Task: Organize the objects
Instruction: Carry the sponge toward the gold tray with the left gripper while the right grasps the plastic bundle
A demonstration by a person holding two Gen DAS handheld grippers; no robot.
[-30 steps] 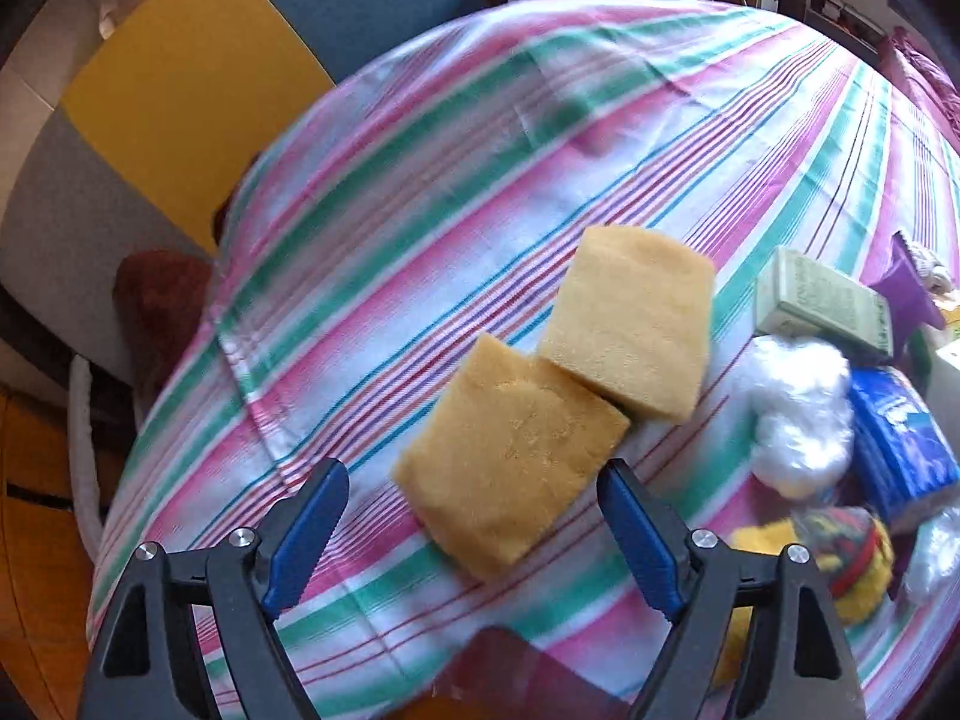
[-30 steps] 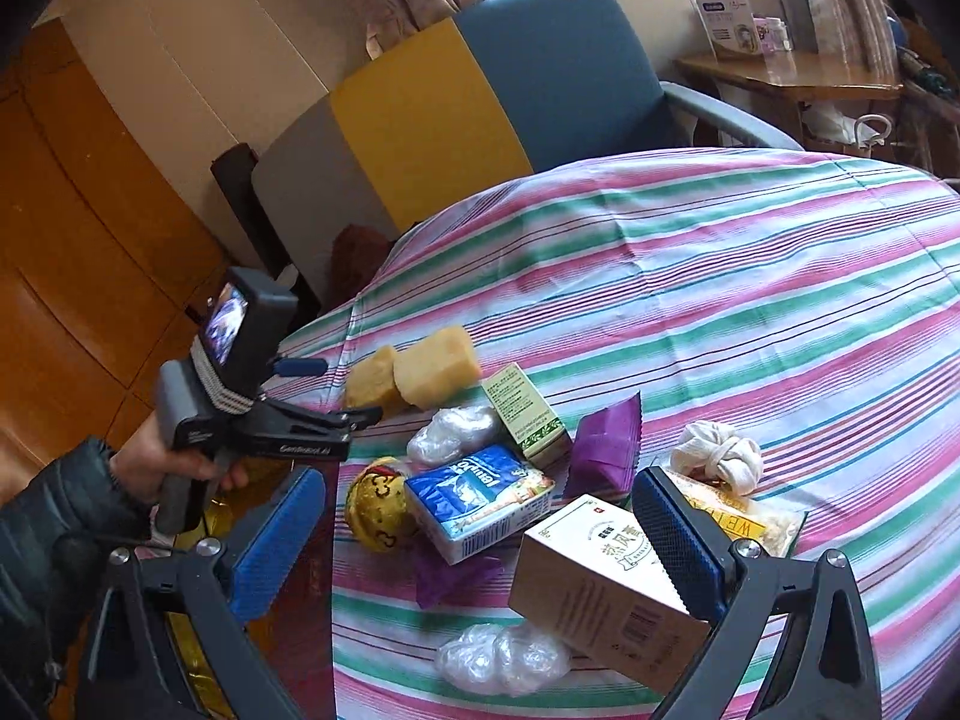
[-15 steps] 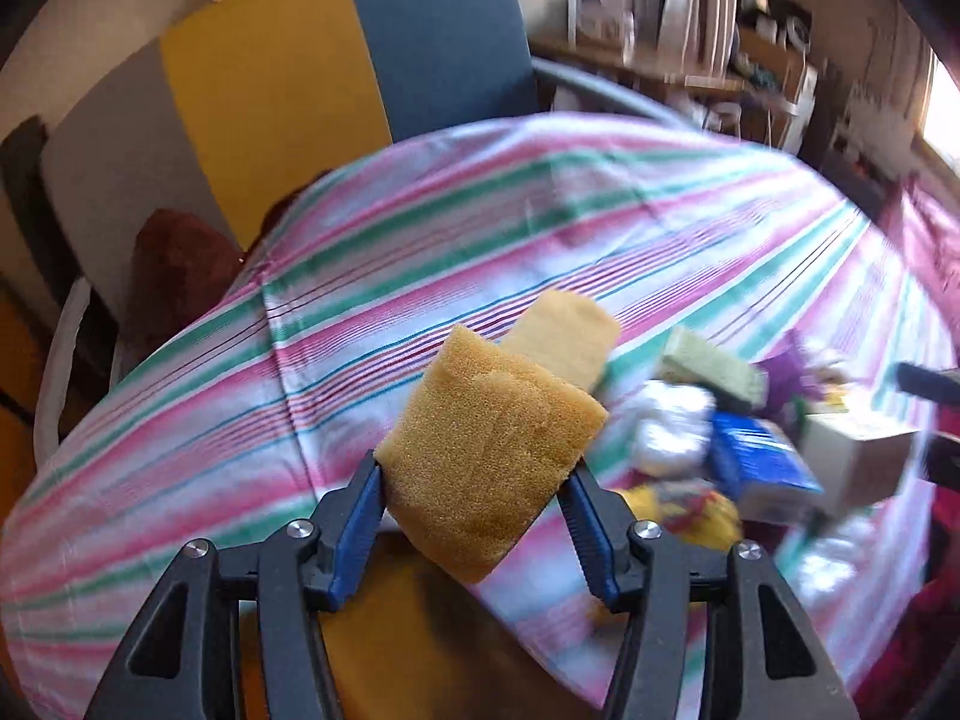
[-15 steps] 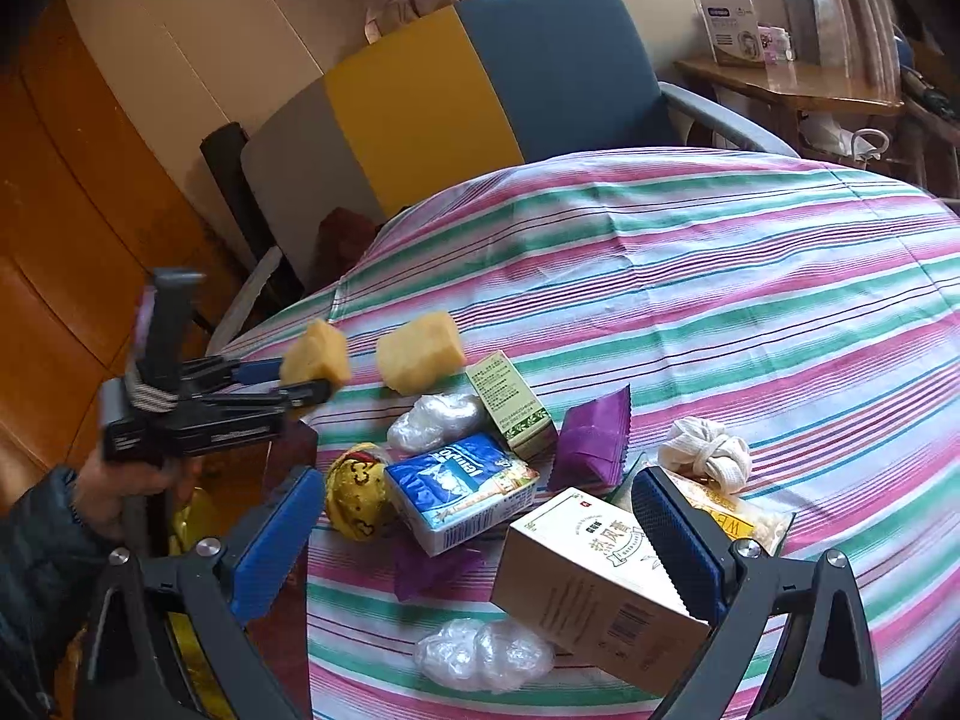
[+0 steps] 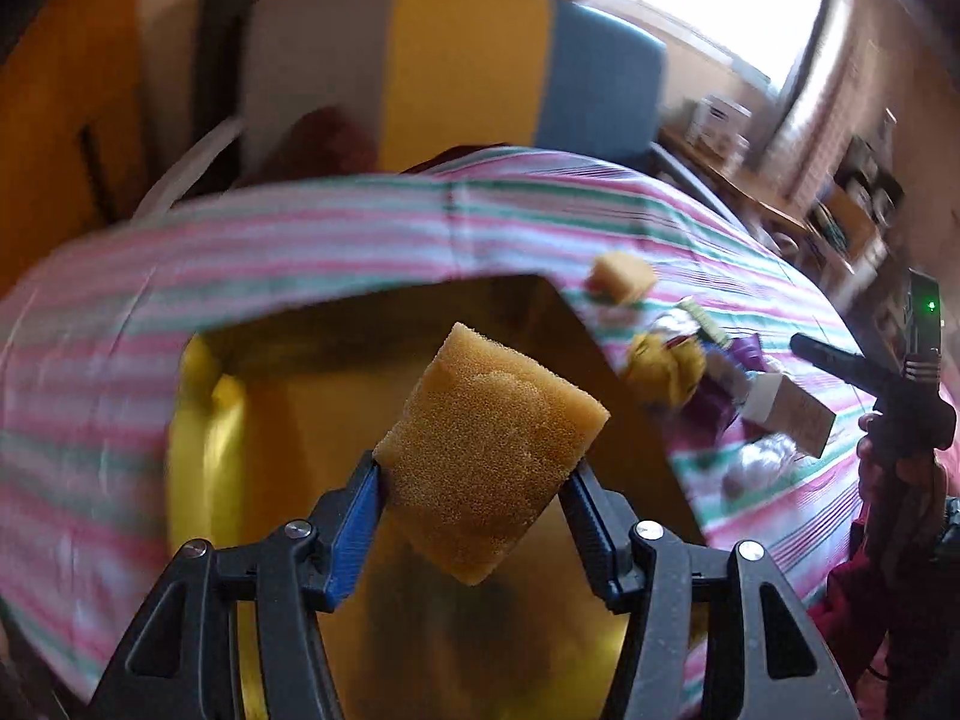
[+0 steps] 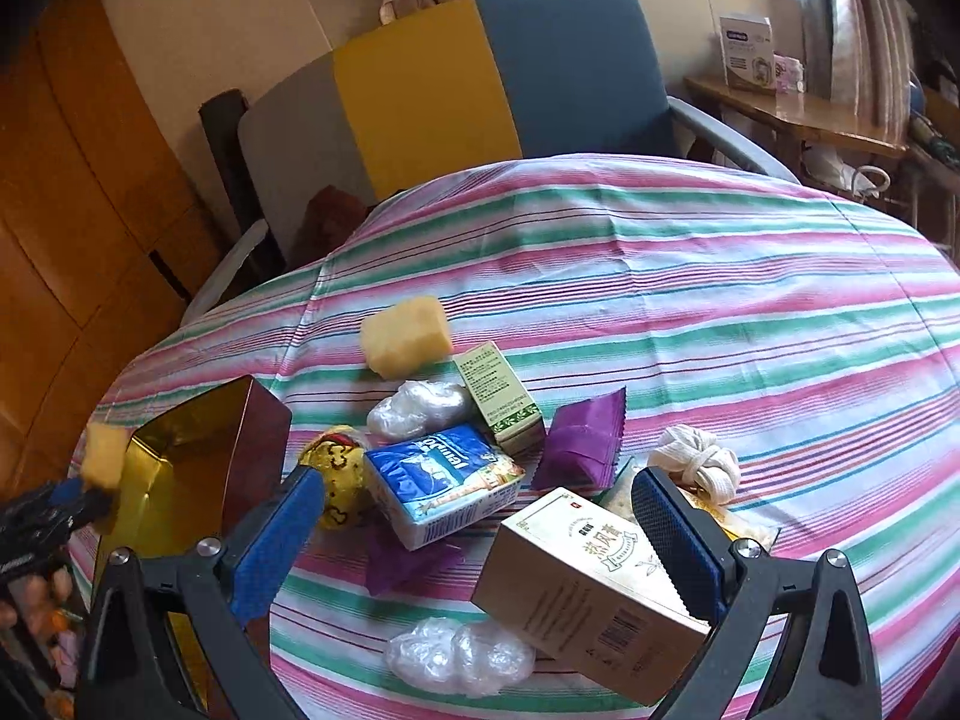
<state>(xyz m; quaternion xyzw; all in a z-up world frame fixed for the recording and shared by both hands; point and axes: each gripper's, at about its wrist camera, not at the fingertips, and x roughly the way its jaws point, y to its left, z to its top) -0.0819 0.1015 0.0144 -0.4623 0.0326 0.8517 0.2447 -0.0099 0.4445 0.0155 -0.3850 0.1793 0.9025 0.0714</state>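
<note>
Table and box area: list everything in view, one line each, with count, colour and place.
Sponge: 1, tan, in the left gripper's jaws over the box
Sponge on table: 1, yellow, behind the pile
Box: 1, gold inside, table's left edge
Green carton: 1, mid-pile
Blue carton: 1, pile centre
Purple packet: 1, right of green carton
Beige carton: 1, nearest, between the right gripper's fingers
Plastic wads: 2, clear, front and mid-pile
White cloth knot: 1, right
Yellow toy: 1, beside box
Left gripper: shut
Right gripper: open
</note>
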